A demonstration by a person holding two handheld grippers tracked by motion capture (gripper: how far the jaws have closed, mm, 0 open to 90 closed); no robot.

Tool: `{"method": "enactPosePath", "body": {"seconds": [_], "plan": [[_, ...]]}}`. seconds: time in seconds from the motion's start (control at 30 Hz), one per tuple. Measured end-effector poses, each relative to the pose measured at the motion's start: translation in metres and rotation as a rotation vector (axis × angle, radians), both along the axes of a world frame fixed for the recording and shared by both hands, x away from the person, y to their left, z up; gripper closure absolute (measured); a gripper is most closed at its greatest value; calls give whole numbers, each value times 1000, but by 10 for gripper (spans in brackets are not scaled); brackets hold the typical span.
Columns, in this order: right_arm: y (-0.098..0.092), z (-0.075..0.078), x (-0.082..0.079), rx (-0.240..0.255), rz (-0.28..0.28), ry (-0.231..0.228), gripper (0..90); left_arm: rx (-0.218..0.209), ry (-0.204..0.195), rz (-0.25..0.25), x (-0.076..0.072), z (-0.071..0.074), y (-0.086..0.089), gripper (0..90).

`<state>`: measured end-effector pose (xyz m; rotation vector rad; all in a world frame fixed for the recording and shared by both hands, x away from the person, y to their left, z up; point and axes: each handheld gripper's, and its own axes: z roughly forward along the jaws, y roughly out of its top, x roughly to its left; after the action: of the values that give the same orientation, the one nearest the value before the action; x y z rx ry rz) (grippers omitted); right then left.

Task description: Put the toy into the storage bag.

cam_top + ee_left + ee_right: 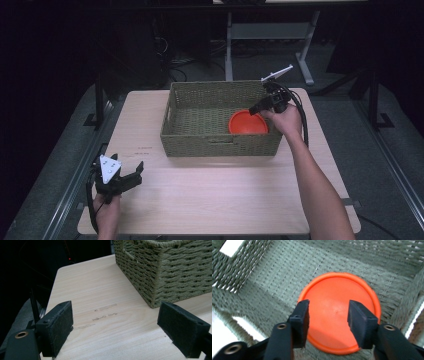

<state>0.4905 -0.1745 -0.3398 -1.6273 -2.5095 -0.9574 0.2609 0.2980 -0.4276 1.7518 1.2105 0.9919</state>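
Orange plastic plate (339, 310) lying flat in the wicker basket (220, 145) looks light, stiff, slippery (pinch its raised rim); your right gripper (328, 322) hovers parted above it, left gripper (115, 327) wide open, empty, outside the basket.

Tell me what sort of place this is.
Probably a lab or workshop set up for recording. A light wooden table stands on a grey floor, dark metal frames and cables surround it, and a woven basket holding an orange plate serves as the prop.
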Motion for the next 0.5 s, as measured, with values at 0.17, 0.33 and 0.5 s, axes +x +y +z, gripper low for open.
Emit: {"method": "enactPosePath", "body": {"seconds": [0.17,0.33,0.5], "plan": [[-6,6,-8,44,21,-19,429,1,1,4,-1,0,1,127],[-12,10,-18,78,34,-35,374,1,-5,3,-1,0,0,127],[-18,12,-25,107,49,-25,337,4,-1,2,-1,0,0,127]]}}
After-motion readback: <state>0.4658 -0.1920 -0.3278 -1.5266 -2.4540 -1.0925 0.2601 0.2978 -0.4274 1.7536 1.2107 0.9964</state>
